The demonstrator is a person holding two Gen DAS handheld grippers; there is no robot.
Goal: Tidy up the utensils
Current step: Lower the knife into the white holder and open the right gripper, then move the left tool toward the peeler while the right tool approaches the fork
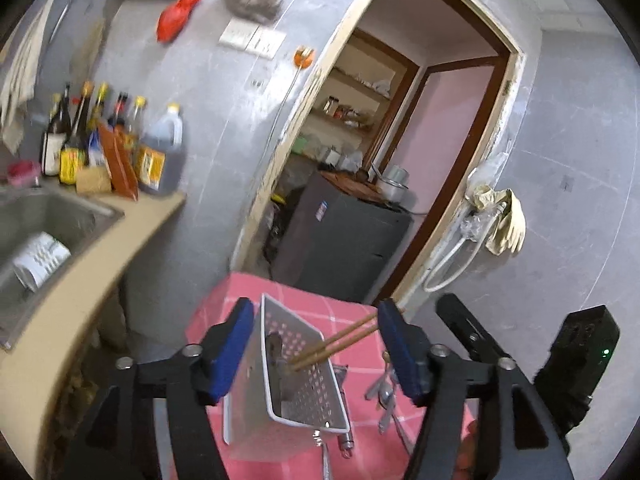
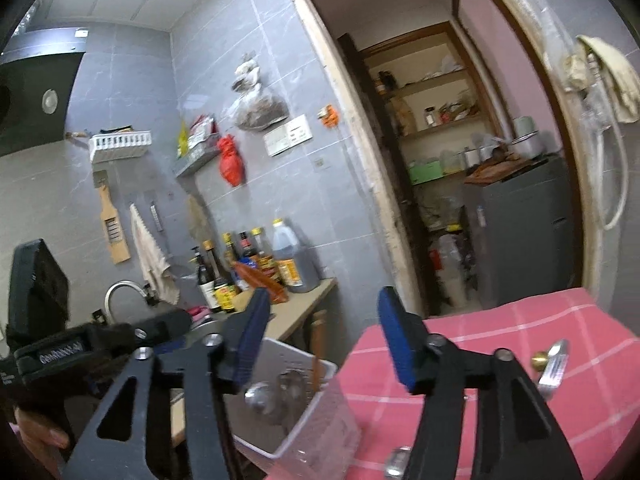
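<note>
Both grippers stood apart and empty, and the loose utensils (image 1: 386, 394) on the table (image 1: 352, 312) lay at five o'clock of the left gripper (image 1: 314, 346), nearer the right gripper (image 2: 320, 340), handles running toward twelve.

- White perforated basket (image 1: 296, 364): stands on the pink checked tablecloth (image 1: 352, 312), mouth unobstructed on its near side; two wooden chopsticks (image 1: 336, 344) lean out over its right rim, partly crossing the opening.
- Loose metal utensils (image 1: 386, 396): lie on the cloth just right of the basket, filling that strip.
- Left gripper (image 1: 316, 352): jaws apart, straddling the basket, blue pads clear of its walls.
- Right gripper (image 2: 320, 344): jaws apart, nothing between them; the cloth beyond lies bare.
- Counter edge (image 1: 120, 248): bounds the left side.
- Dark cabinet (image 1: 344, 236): blocks the doorway behind the table.
</note>
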